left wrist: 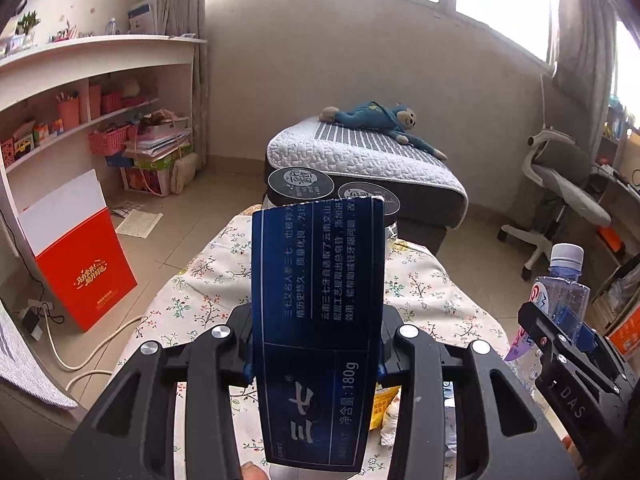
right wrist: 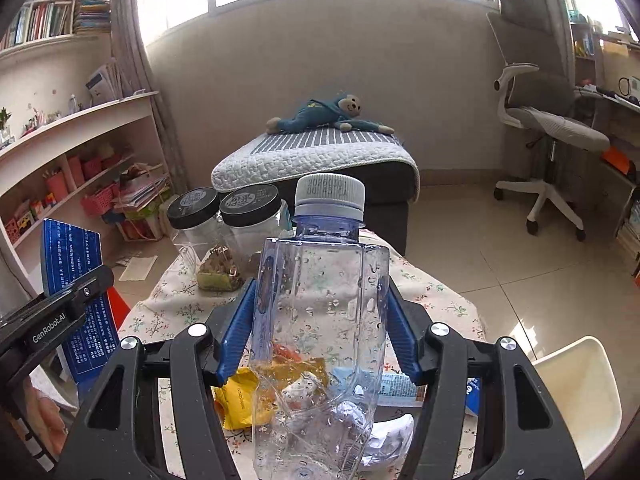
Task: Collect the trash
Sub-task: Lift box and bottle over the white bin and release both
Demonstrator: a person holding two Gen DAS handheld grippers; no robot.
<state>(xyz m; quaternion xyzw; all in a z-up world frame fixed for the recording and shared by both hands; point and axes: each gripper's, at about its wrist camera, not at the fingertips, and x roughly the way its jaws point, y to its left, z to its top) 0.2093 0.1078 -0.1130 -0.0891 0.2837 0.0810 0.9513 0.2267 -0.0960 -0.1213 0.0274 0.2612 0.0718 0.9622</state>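
Observation:
My left gripper (left wrist: 316, 344) is shut on a dark blue toothpaste box (left wrist: 316, 320), which stands up between the jaws above the floral-cloth table (left wrist: 192, 300). In the right wrist view the same toothpaste box (right wrist: 70, 256) shows at the left, clamped by the left gripper (right wrist: 76, 292). My right gripper (right wrist: 320, 320) is shut on a clear, crumpled plastic bottle (right wrist: 320, 312) with a white cap, held upright over the table (right wrist: 440, 300). That bottle (left wrist: 564, 288) and the right gripper (left wrist: 560, 332) appear at the right edge of the left wrist view. A yellow wrapper (right wrist: 236, 400) and crumpled paper (right wrist: 388, 436) lie on the cloth below.
Two black-lidded jars (right wrist: 224, 212) stand at the table's far edge. Beyond is a bed (left wrist: 360, 160) with a blue plush toy (left wrist: 380, 120). A red box (left wrist: 80, 256) and shelves (left wrist: 80, 112) are left, a white office chair (right wrist: 548, 140) right, a white chair seat (right wrist: 576, 392) near right.

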